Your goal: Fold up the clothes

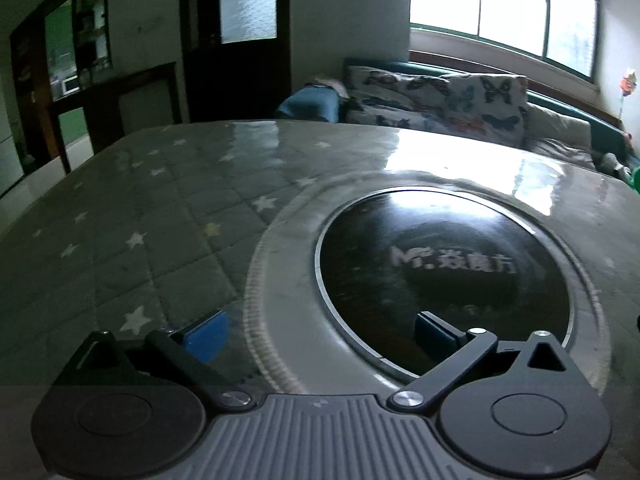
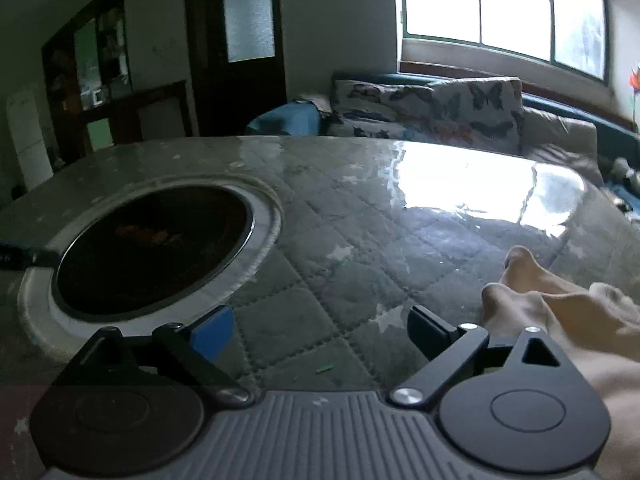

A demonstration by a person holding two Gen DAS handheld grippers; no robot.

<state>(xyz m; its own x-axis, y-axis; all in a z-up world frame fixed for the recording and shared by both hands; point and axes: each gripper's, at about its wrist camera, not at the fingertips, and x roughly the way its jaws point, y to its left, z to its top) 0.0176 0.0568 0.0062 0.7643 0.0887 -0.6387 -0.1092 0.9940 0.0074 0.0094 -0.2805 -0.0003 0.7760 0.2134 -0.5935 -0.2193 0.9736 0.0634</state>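
A beige garment (image 2: 560, 312) lies crumpled on the table at the right of the right wrist view, just beyond and to the right of my right gripper's right finger. My right gripper (image 2: 320, 332) is open over the grey quilted star-print table cover (image 2: 340, 240), with only the cover between its fingers. In the left wrist view no garment shows. My left gripper (image 1: 320, 334) is open too, hanging above the rim of a round black cooktop (image 1: 440, 276) set into the table, and it holds nothing.
The same black cooktop (image 2: 152, 248) sits left of the right gripper. A glossy clear sheet covers the table. Behind the table stand a sofa with butterfly cushions (image 1: 440, 100), a bright window (image 1: 500, 4), a dark door (image 1: 240, 40) and a cabinet (image 1: 68, 64).
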